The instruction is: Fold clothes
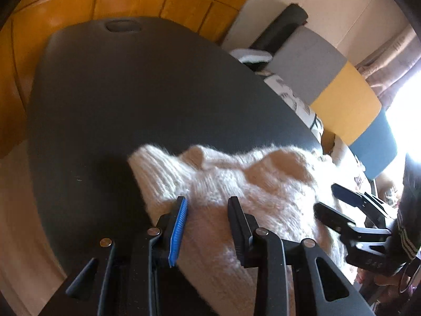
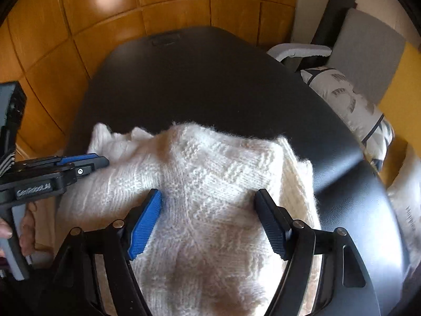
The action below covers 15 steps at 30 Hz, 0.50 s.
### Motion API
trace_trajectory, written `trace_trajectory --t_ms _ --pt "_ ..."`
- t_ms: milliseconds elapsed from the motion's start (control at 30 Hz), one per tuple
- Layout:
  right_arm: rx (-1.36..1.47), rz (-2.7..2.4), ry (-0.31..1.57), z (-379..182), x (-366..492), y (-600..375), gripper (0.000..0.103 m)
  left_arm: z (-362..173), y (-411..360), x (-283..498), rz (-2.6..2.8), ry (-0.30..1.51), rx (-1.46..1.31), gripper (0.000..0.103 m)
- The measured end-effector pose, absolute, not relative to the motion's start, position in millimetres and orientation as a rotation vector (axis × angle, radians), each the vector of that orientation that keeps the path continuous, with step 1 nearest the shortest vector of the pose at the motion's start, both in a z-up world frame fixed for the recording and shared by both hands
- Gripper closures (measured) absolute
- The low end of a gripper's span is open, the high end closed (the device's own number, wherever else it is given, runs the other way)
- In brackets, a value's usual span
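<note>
Wood-panel wall [image 2: 79,26] at far L, behind the dark tabletop [image 1: 118,92]. On the tabletop's near half lies a cream knit sweater [image 2: 210,184], bunched, w/ a ribbed edge [image 1: 152,173] at its L end.

L claw [image 1: 208,205] sits over the sweater's L part, jaws apart at a medium gap, w/ nothing clamped; knit shows between the blue pad and the black one. In the R wrist view the same claw [image 2: 97,162] comes in from the L, side-on, tips at the sweater's L edge, gripped by a hand [image 2: 26,226].

R claw [image 2: 208,200] is spread wide over the sweater's middle, pads on either side of a raised fold; can't tell if they touch the knit. Seen from the L cam, it [image 1: 334,200] sits at the sweater's R side.

Far R: patterned cushion [image 2: 352,105], then a grey/yellow/blue seat back [image 1: 342,92].
</note>
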State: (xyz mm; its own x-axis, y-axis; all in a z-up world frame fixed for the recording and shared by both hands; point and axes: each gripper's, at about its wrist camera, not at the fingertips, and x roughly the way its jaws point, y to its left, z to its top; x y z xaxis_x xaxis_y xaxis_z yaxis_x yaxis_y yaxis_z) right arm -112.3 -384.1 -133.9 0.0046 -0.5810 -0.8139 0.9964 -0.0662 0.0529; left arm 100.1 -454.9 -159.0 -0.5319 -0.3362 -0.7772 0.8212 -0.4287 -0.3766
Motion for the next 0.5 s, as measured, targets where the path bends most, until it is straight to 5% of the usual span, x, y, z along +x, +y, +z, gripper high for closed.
trace_trajectory --t_ms 300,500 --pt "0.716 -1.488 0.623 -108 -94 -303 0.028 -141 -398 127 -2.054 0.891 0.726 0.071" --pt "0.798 -1.505 0.744 -146 -84 -283 0.028 -146 -366 105 -2.056 0.737 0.806 0.071"
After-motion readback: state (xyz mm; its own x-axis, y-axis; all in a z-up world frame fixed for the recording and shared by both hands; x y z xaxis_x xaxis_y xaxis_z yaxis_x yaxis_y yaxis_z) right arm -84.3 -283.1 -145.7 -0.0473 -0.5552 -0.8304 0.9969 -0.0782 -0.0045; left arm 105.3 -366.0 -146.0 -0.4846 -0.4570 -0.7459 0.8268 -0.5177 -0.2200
